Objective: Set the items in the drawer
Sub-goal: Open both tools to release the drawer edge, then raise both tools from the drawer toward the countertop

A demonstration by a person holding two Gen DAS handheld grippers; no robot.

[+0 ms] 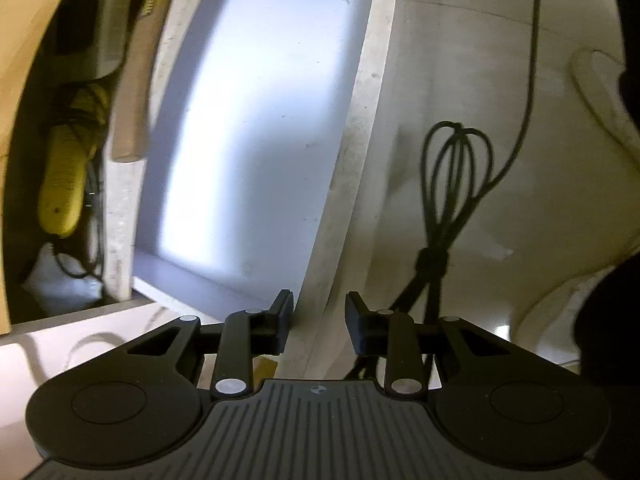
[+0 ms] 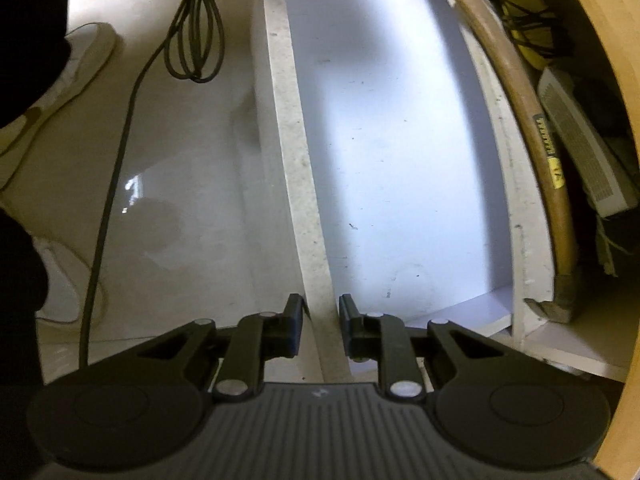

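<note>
An open white drawer [image 1: 248,128] shows a bare white bottom in both views; in the right wrist view the drawer [image 2: 396,152] fills the middle. My left gripper [image 1: 319,320] is open and empty, straddling the drawer's front panel edge [image 1: 360,120]. My right gripper [image 2: 321,322] is open and empty, straddling the same panel edge [image 2: 296,152] from the other end. A coiled black cable [image 1: 452,184] hangs in front of the drawer; it also shows in the right wrist view [image 2: 196,32].
Behind the drawer lie a wooden-handled hammer [image 2: 532,136], a yellow tool [image 1: 64,184] with black cords, and a grey-white box [image 2: 584,148], all under a curved wooden edge [image 2: 616,120]. White slippers [image 2: 80,60] lie on the glossy floor [image 2: 192,184].
</note>
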